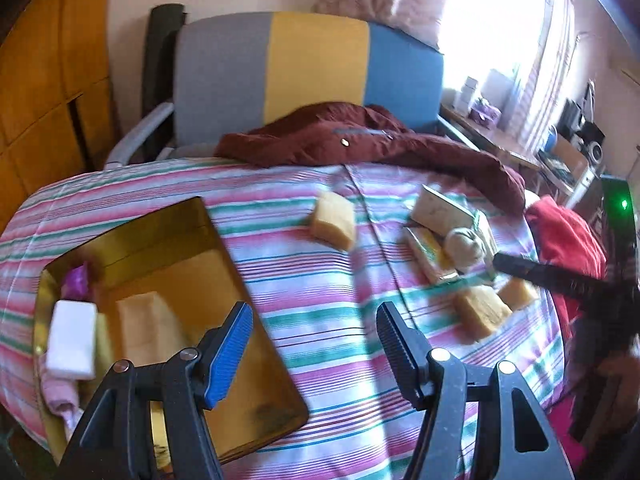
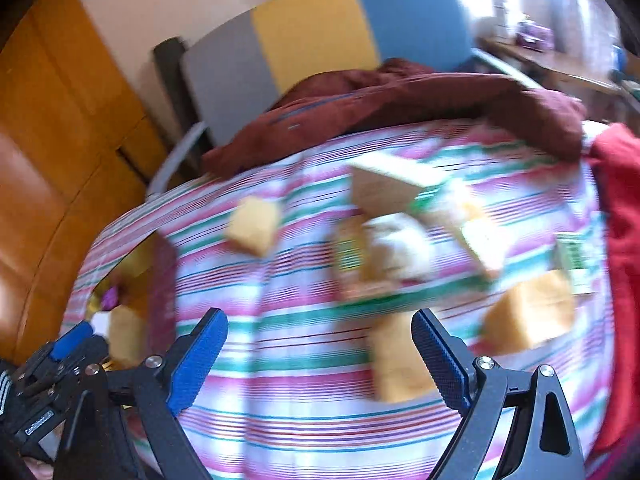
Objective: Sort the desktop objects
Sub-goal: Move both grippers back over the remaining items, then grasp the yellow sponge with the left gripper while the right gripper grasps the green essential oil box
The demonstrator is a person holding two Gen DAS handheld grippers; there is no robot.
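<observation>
Left hand-held gripper [image 1: 314, 334]: tilted downward over the bed, jaws apart and released, nothing between them; its left finger hangs over the tin's near-right rim.
Right hand-held gripper [image 2: 320, 354]: tilted downward over the bedspread, jaws wide and opening; a yellow sponge [image 2: 400, 364] lies on the spread in the gap between the fingers, pads not pressing it. View blurred.
Bed [image 1: 328, 300]: striped spread in pink, green and white carries all the items.
Tin [image 1: 224, 264]: gold tray at the left of the bed; holds a white block [image 1: 72, 340], a purple item [image 1: 77, 282] and a pale yellow block [image 1: 146, 326].
Lone sponge [image 1: 334, 220]: on the spread, between the tin and the pile.
Pile [image 1: 444, 236]: boxes and a grey-white ball, right of centre, touching one another.
Sponge pair [image 1: 482, 314]: just below the pile, side by side.
Dark red jacket [image 1: 360, 140]: along the far edge of the bed.
Chair [image 1: 312, 68]: grey, yellow and blue back, behind the bed.
</observation>
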